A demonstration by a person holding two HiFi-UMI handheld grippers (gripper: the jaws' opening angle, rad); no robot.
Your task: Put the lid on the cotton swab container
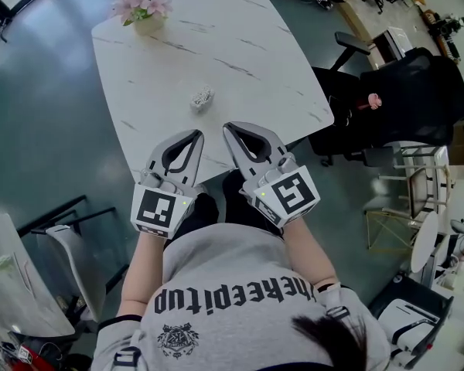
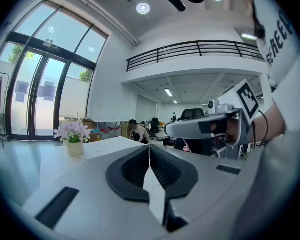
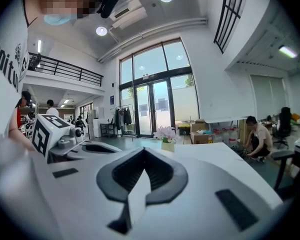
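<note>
Far left, at the back corner of the white marble-patterned table [image 1: 240, 45]: small pot of pink flowers [image 1: 143, 10], well apart from the work and likely mere decoration.

Next, left gripper [image 1: 195, 134], held at the near table edge, nosing almost level toward the middle of the tabletop. Jaws pressed fully together along a thin seam, nothing between them. Probably carried closed as a resting pose ahead of any reach, with no object within its span.

Just beyond the two gripper tips, slightly nearer the left one: cotton swab container [image 1: 202, 97], a small clear piece with white contents, alone near the table's middle, touched by neither gripper. No telling the lid apart at this size: on, beside or absent, impossible to say. Set centrally, presumably for easy access from either hand.

Then right gripper [image 1: 229, 127], side by side with the left, tips near each other, pointed the same way. Likewise closed tight and empty. Both marker cubes [image 1: 158, 209] turned up toward the head camera, presumably for tracking.

Far right, off the table: black office chair [image 1: 406, 91], set aside, clear of the person's stance.

Judged from this: task not yet begun; first need, opening a jaw and locating the lid.
</note>
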